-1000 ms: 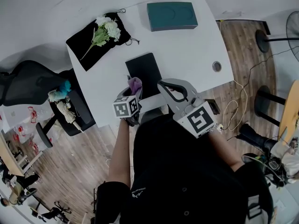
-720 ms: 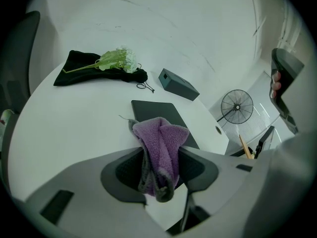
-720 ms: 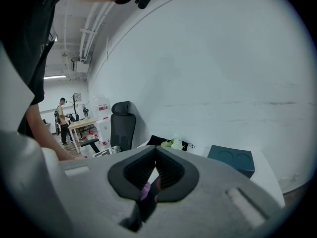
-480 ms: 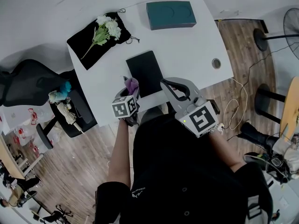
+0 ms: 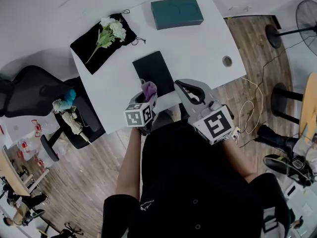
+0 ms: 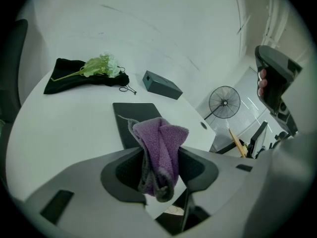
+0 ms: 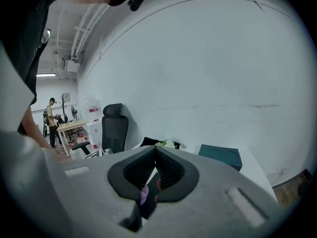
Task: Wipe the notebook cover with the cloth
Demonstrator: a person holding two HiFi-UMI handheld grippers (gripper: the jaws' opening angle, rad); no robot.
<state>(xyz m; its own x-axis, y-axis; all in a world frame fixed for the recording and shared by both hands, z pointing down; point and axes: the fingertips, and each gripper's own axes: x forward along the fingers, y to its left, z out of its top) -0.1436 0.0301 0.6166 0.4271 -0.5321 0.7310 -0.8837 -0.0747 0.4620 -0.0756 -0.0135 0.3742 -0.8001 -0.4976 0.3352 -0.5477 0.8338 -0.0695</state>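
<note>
A black notebook [image 5: 154, 72] lies flat near the white table's [image 5: 198, 43] front edge, and shows as a dark rectangle [image 6: 133, 122] in the left gripper view. My left gripper [image 5: 144, 94] is shut on a folded purple cloth [image 6: 161, 152], held just above the notebook's near end; the cloth [image 5: 148, 89] bulges out past the jaws. My right gripper [image 5: 184, 88] hovers to the right of the notebook's near corner, raised off the table, its jaws closed together with nothing between them [image 7: 155, 163].
A black pouch [image 5: 96, 46] with a white flower sprig [image 5: 111, 30] lies at the table's back left. A teal box [image 5: 177, 13] sits at the back. A cable hole [image 5: 227, 61] is at the right. A black office chair [image 5: 34, 90] stands left; a fan [image 5: 307, 19] stands right.
Both grippers have drifted slightly forward and right over the notebook's near end. The cloth stays clamped in the left gripper throughout.
</note>
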